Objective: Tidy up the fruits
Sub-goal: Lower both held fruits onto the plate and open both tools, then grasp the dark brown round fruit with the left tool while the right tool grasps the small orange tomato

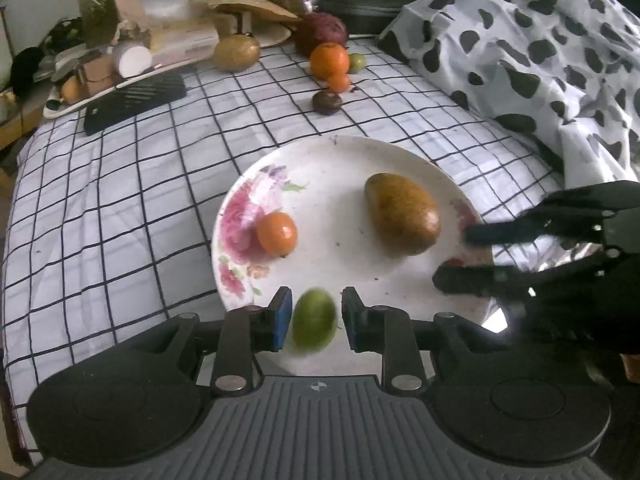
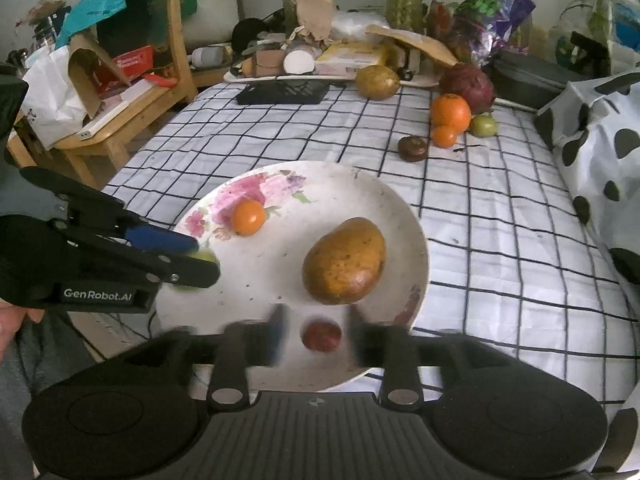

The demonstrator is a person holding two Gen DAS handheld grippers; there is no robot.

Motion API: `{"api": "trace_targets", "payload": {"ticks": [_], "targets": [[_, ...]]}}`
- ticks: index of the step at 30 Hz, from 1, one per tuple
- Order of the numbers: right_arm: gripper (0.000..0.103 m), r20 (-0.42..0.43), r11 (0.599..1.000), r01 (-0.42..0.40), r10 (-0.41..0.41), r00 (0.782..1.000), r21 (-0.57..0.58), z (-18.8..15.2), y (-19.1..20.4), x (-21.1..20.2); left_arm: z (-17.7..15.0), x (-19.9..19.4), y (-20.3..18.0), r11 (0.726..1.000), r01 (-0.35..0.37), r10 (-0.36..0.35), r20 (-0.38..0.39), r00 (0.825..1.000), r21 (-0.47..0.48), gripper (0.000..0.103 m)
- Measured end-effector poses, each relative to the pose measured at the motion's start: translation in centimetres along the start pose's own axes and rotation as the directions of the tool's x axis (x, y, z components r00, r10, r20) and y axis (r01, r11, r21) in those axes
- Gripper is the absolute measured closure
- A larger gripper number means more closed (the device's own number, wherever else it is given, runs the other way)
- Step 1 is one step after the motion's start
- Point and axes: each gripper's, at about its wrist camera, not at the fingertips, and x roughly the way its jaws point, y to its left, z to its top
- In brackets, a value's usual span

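On the checked sheet (image 1: 120, 200) sits a flowered plate (image 1: 320, 144) with a brown mango (image 1: 402, 212) and a small orange (image 1: 277, 234) lying on it, well apart.

Only the left wrist view shows the left gripper (image 1: 314, 308) head-on. A green fruit (image 1: 314, 324), blurred, sits between its blue pads (image 1: 283, 316) over the near rim of the plate. A thin gap shows on each side of the fruit, so the gripper is released rather than pinching it.

Only the right wrist view shows a dark red fruit (image 2: 321, 336) at the near edge of the plate. It lies between the blurred fingers of the right gripper (image 2: 317, 314), which stand wide of it on both sides, touching nothing. This view also catches the left gripper from the side, tilted down toward the plate's left rim, with the green fruit at its tips.

From the left wrist view, the right gripper reaches in from the right with its fingers spread, pointing at the plate's edge just beside the mango.

At the far end of the sheet, a big orange (image 1: 329, 60), more small fruit and a second mango (image 1: 236, 53) lie in a loose cluster.
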Motion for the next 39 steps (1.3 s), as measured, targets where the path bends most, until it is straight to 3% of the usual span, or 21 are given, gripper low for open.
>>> {"api": "trace_targets", "payload": {"ticks": [1, 3, 5, 7, 13, 27, 39], "targets": [[0.035, 0.010, 1.000, 0.012, -0.012, 1.000, -0.003, 0.0, 0.0, -0.1, 0.0, 0.0, 0.1, 1.000, -0.004, 0.004, -0.001, 1.000, -0.006, 0.072], [0.029, 0.028, 1.000, 0.015, -0.015, 0.999, -0.001, 0.0, -0.2, -0.5, 0.0, -0.1, 0.2, 1.000, -0.017, 0.017, 0.003, 1.000, -0.015, 0.041], [0.017, 0.039, 1.000, 0.028, -0.028, 0.999, 0.007, 0.0, -0.3, -0.7, 0.0, -0.3, 0.2, 0.999, -0.043, 0.043, 0.018, 0.999, -0.018, 0.034], [0.009, 0.048, 0.998, 0.059, -0.059, 0.997, 0.013, 0.0, -0.4, -0.8, 0.1, -0.5, 0.2, 0.999, -0.050, 0.050, 0.025, 0.998, -0.023, 0.034], [0.000, 0.070, 0.992, 0.110, -0.114, 0.991, 0.060, 0.1, -1.3, -1.2, 0.3, -0.5, -0.2, 0.999, -0.043, 0.044, 0.038, 0.998, -0.016, 0.034], [0.000, 0.099, 0.952, 0.225, -0.250, 0.963, 0.208, 0.9, -4.9, -1.3, 2.3, -1.1, -1.5, 0.998, -0.054, 0.046, 0.165, 0.985, 0.043, 0.034], [0.000, 0.084, 0.935, 0.278, -0.303, 0.949, 0.222, 2.5, -7.4, 0.2, 5.0, 1.2, -1.2, 0.995, -0.052, 0.036, 0.171, 0.985, 0.090, 0.035]]}}
